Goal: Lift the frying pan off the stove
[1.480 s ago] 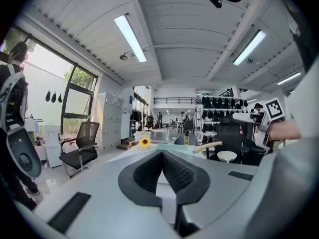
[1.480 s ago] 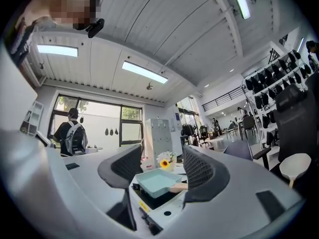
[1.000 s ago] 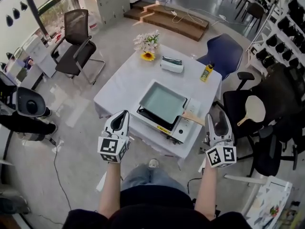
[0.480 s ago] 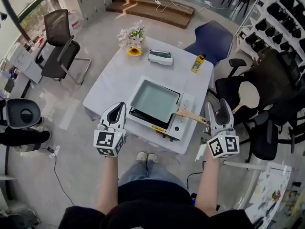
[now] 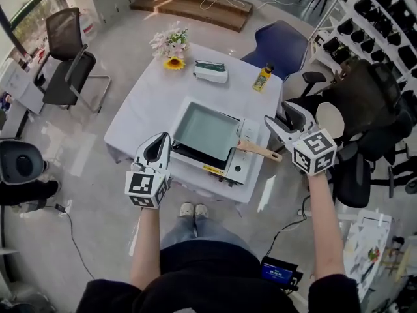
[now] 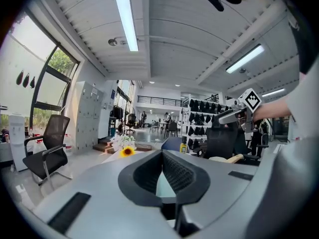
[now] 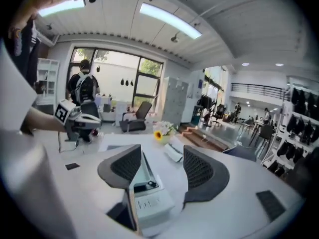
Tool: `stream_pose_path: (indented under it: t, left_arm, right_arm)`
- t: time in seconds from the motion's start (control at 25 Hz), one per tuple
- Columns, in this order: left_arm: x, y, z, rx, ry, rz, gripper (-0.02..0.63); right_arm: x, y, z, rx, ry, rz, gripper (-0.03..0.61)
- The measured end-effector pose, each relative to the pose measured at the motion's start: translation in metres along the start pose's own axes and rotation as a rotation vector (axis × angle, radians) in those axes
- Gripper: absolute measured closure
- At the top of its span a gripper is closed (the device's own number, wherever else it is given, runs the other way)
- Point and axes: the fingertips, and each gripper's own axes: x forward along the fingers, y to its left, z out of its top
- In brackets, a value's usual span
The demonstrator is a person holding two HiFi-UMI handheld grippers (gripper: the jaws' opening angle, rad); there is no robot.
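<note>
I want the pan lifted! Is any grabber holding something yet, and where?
Nothing yet. The right gripper is open near the handle of the frying pan; the left gripper is shut, empty.

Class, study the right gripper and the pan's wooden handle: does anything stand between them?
Nothing visible does. The right gripper, jaws apart, hangs just beyond the free end of the wooden handle of the frying pan, with only open air between.

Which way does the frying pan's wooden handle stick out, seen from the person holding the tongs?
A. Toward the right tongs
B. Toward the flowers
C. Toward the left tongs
A: in the head view the wooden handle runs from the frying pan on the stove out toward the right tongs, which are open and not yet on it.
</note>
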Motion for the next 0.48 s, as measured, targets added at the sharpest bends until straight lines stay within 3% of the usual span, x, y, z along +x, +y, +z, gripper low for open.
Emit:
stream_pose_path:
  t: [0.2,0.48]
  left_arm:
    - [-0.002,0.004,-0.006,-0.006,0.010,0.001,0.594]
    - [-0.008,0.012,-0.003,-0.004,0.008,0.014,0.594]
  right_arm:
    - [0.022,0.034,-0.039,-0.105,0.241,0.180,0.328]
    - [0.041,0.074,-0.115,-0.219,0.505,0.330,0.328]
